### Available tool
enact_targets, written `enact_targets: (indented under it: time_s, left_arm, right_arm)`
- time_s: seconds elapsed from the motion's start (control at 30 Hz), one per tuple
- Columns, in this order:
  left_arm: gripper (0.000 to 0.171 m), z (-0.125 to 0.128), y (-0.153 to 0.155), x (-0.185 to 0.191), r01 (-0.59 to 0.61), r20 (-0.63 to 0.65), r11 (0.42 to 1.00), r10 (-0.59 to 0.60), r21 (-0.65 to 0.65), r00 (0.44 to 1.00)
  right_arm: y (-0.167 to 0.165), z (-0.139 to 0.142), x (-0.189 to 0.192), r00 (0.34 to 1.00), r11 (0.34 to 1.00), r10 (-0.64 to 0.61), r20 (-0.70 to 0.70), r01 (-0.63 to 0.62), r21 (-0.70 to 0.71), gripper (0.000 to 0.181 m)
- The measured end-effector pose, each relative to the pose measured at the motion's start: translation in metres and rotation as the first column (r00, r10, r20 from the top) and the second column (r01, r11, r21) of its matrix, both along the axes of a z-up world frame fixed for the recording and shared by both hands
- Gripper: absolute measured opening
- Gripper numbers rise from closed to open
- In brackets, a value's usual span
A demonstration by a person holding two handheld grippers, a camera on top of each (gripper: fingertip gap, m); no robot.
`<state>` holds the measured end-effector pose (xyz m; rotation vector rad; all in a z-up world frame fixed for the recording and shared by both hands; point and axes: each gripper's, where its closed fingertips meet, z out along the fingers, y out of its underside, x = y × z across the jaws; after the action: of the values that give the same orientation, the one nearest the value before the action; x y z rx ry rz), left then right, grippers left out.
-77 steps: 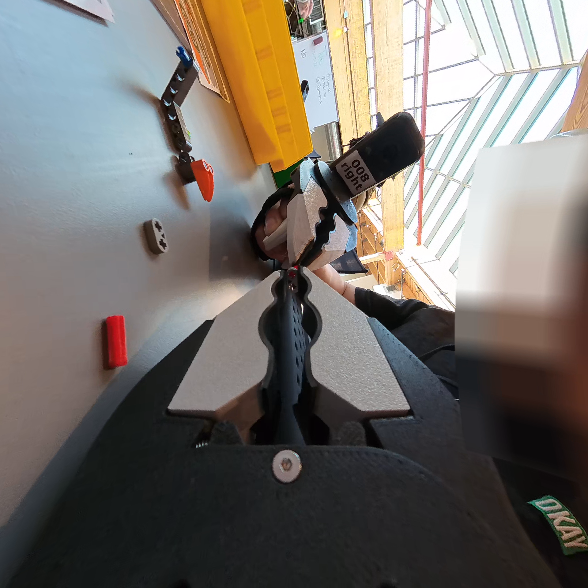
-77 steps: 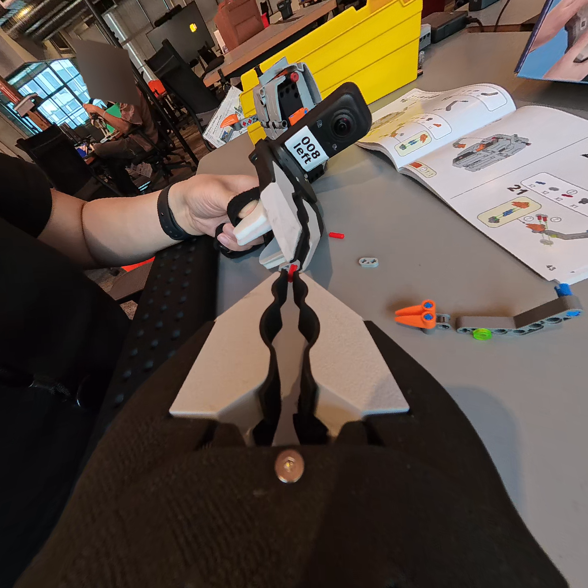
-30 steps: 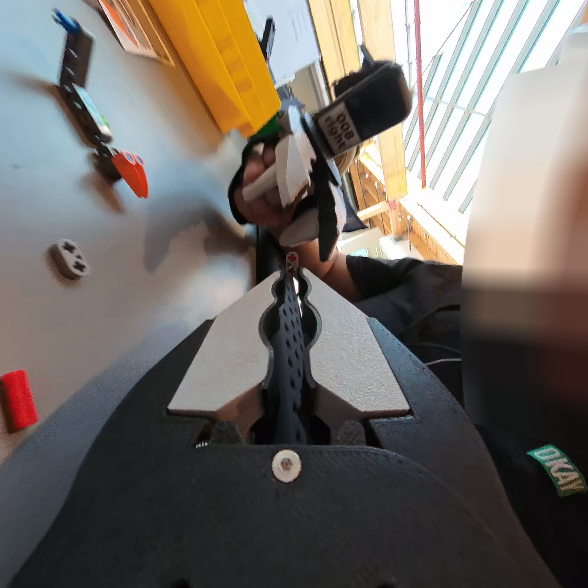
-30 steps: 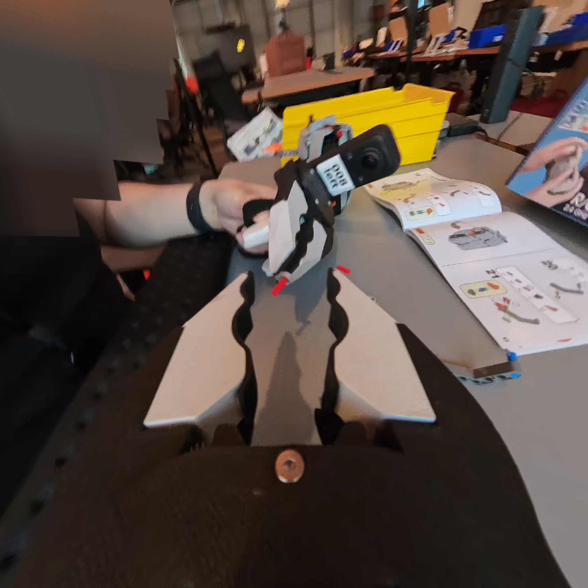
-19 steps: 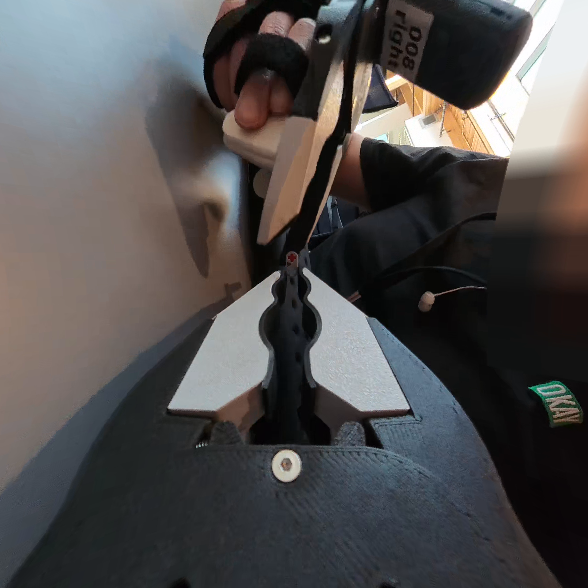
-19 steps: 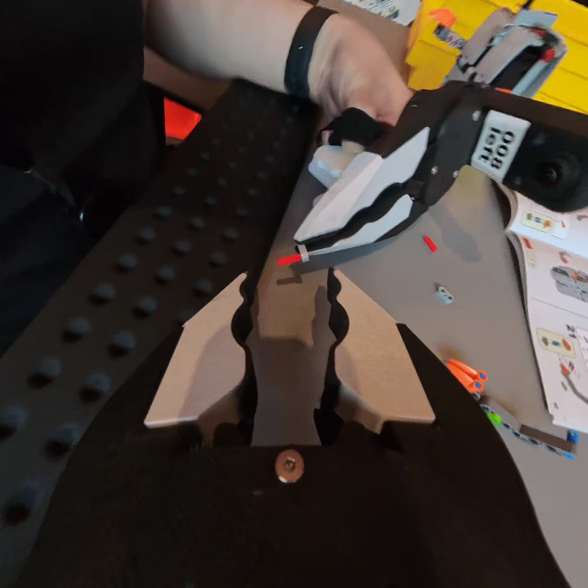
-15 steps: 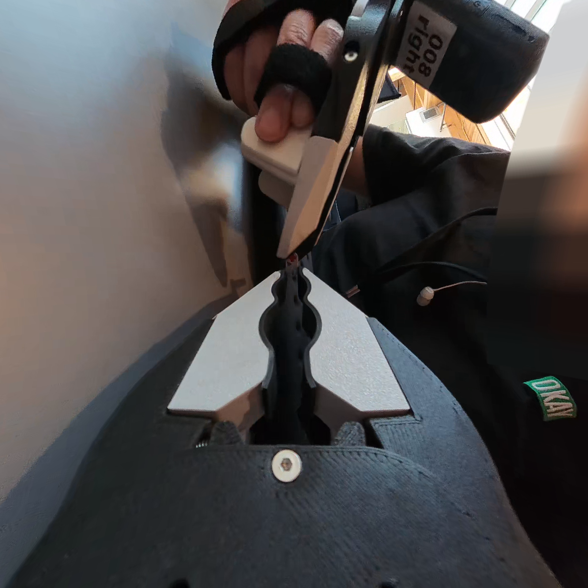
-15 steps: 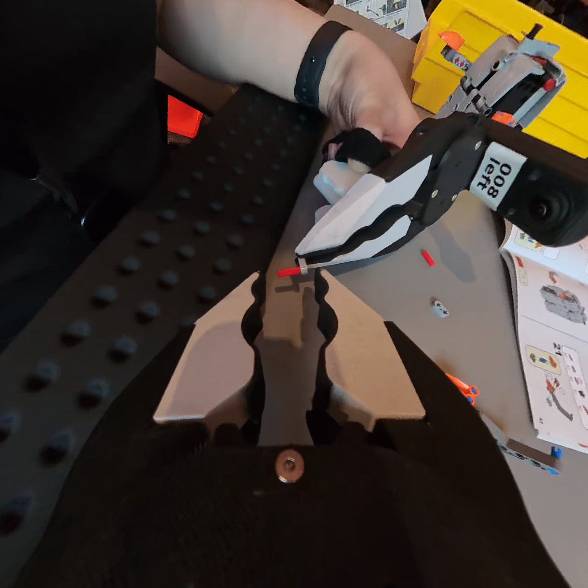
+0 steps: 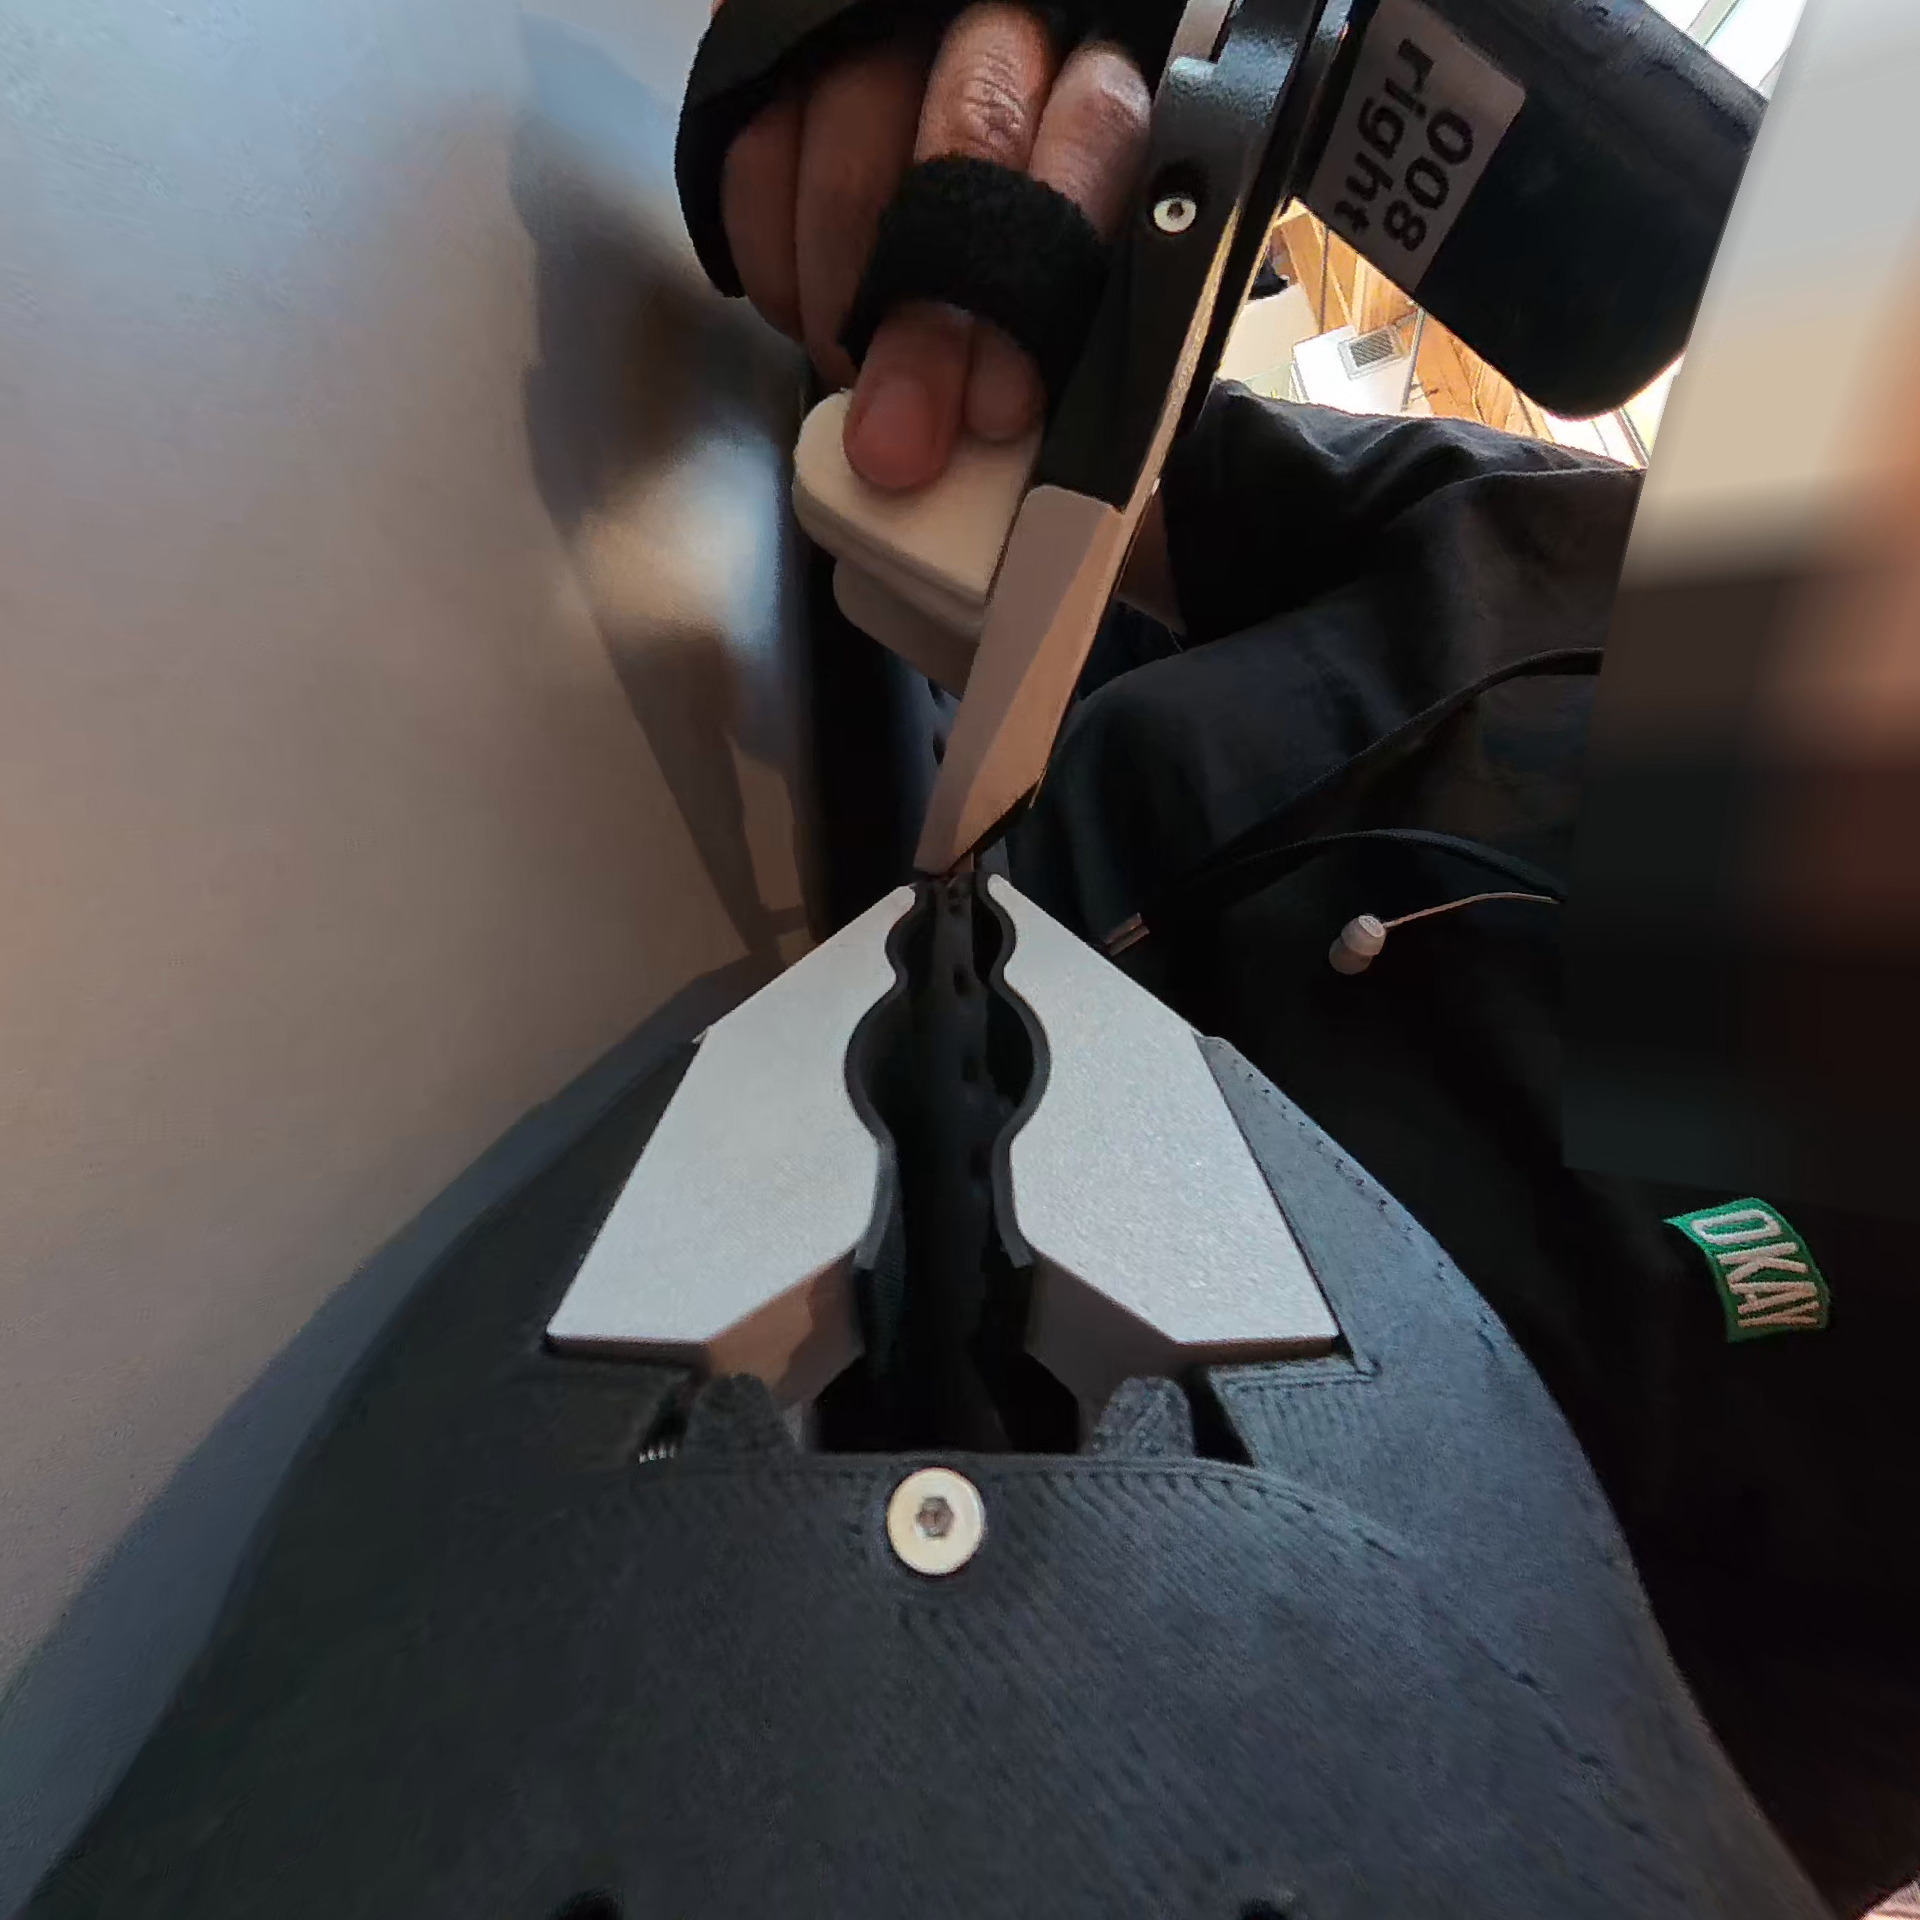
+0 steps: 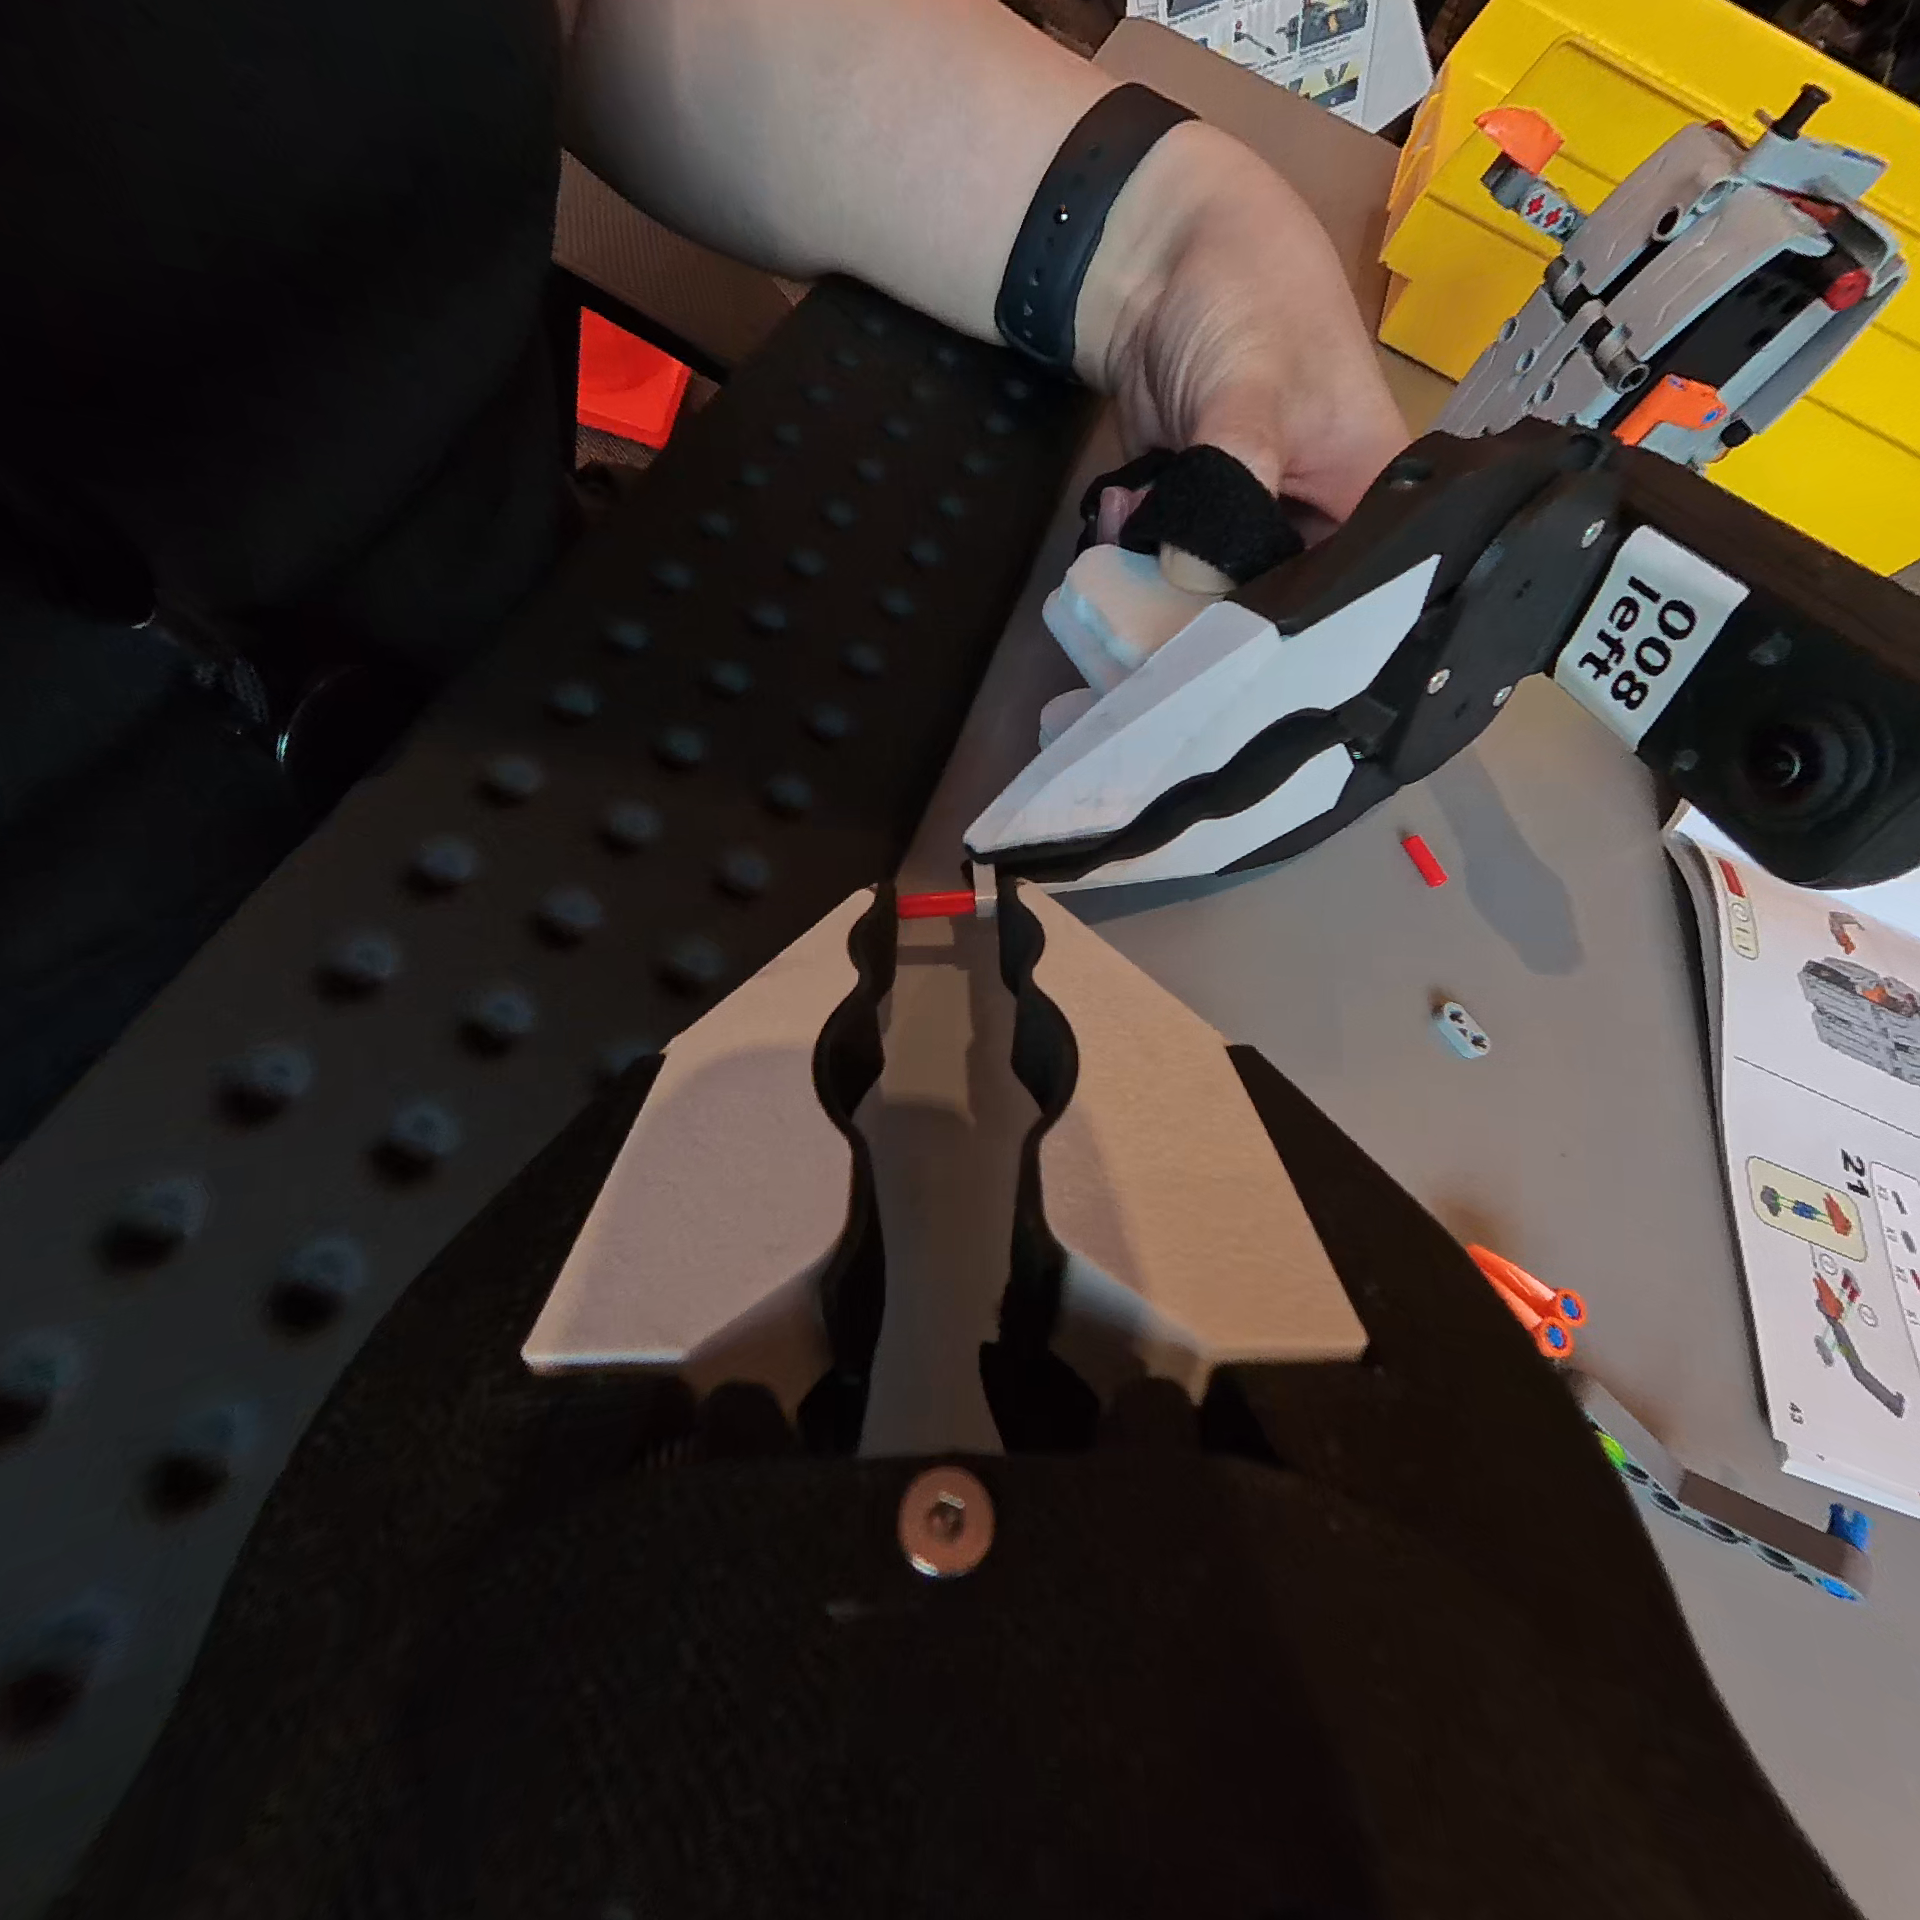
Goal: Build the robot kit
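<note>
left gripper (image 10: 982,868): seen in the right wrist view entering from 2 o'clock, jaws pressed together on a small grey bush (image 10: 984,902) at their very tip; the same closed tips show in its own view (image 9: 948,883), where the held piece is mostly hidden.
red axle (image 10: 933,905): a short thin pin standing out of the grey bush, pointing toward 9 o'clock in the right wrist view; its long axis runs crosswise to the right gripper's fingers.
right gripper (image 10: 943,906): jaws apart with a narrow gap, one fingertip at each end of the axle-and-bush pair; whether the pads already touch the ends cannot be told.
key relation: the axle lies straight across the right gripper's mouth, at the tips and not deep in the gap; the two tools meet nearly at right angles.
nearer hand: the left gripper carries the piece; the right one brackets it.
right gripper in left wrist view (image 9: 971,831): comes down from 1 o'clock, its tip meeting the left tips.
grey table (image 10: 1299,1039): lies under both tools.
loose parts: a second red pin (image 10: 1422,860) and a grey connector (image 10: 1463,1029) at 3 o'clock, well apart from the tips.
orange cones (image 10: 1527,1311): at 4 o'clock, on a grey beam (image 10: 1725,1527).
instruction booklet (image 10: 1818,1195): open at the 3 o'clock edge.
yellow bin (image 10: 1621,135): at 1 o'clock, behind a grey model (image 10: 1683,270).
</note>
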<state>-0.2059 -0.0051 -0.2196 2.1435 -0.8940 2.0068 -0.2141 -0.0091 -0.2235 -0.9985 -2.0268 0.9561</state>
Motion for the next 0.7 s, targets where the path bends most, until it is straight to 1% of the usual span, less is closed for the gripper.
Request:
enact_targets:
  time_s: [0.17,0.5,0.7]
  left_arm:
    - [0.005,-0.0006,0.0013,-0.0006,-0.006,-0.002,1.000,0.006,-0.004,1.000]
    - [0.005,-0.0024,0.0008,0.0002,-0.001,-0.013,1.000,0.001,-0.011,1.000]
    - [0.005,-0.0015,-0.0023,0.0009,0.010,-0.006,1.000,-0.010,-0.018,1.000]
  right_arm:
    - [0.0006,0.0024,-0.0003,1.000,1.000,-0.009,-0.011,0.009,-0.024,0.019]
    - [-0.0006,-0.0004,0.0005,1.000,1.000,-0.019,0.002,0.019,0.021,0.018]
    - [-0.0025,0.0009,0.0007,1.000,1.000,-0.022,0.001,0.022,0.016,0.017]
